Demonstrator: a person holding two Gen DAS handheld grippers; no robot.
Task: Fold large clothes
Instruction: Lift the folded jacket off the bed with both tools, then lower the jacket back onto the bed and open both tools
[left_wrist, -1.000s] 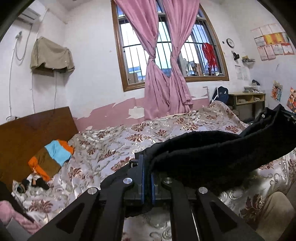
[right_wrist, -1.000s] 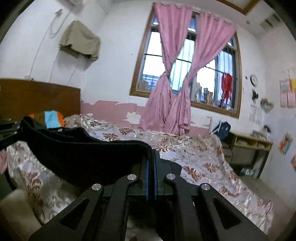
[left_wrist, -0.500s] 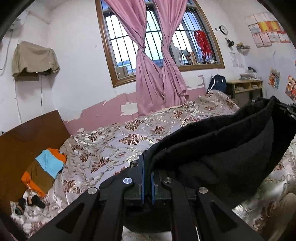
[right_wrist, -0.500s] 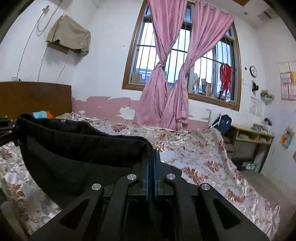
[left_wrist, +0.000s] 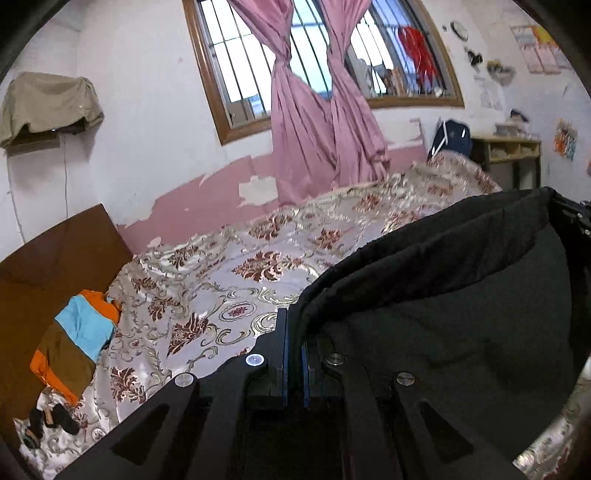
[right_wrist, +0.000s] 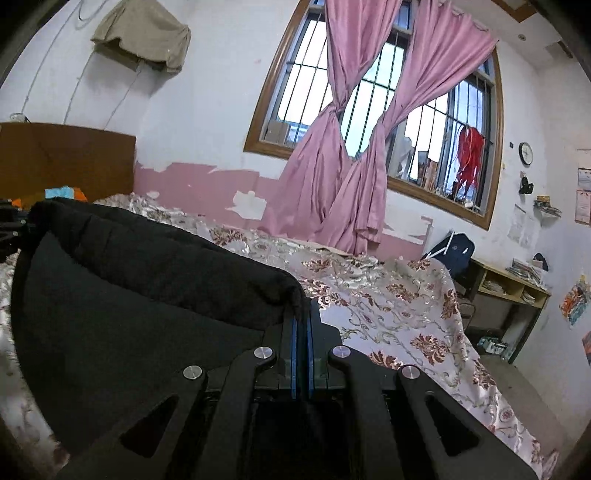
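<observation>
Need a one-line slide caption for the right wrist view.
Right gripper shut on black garment stretched above the floral bedspread.

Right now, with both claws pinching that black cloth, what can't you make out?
- Black garment: its type and its lower edge, cut off by the frame in both views.
- Bed beneath it: hidden in both views.
- Wall clock: too small to read.
- Dark items near the headboard, left view: too small.

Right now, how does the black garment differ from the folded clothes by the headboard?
The black garment hangs in the air, stretched between the left gripper and right gripper; the folded clothes lie on the bed. The garment is plain black; the folded clothes are orange, blue and brown.
</observation>
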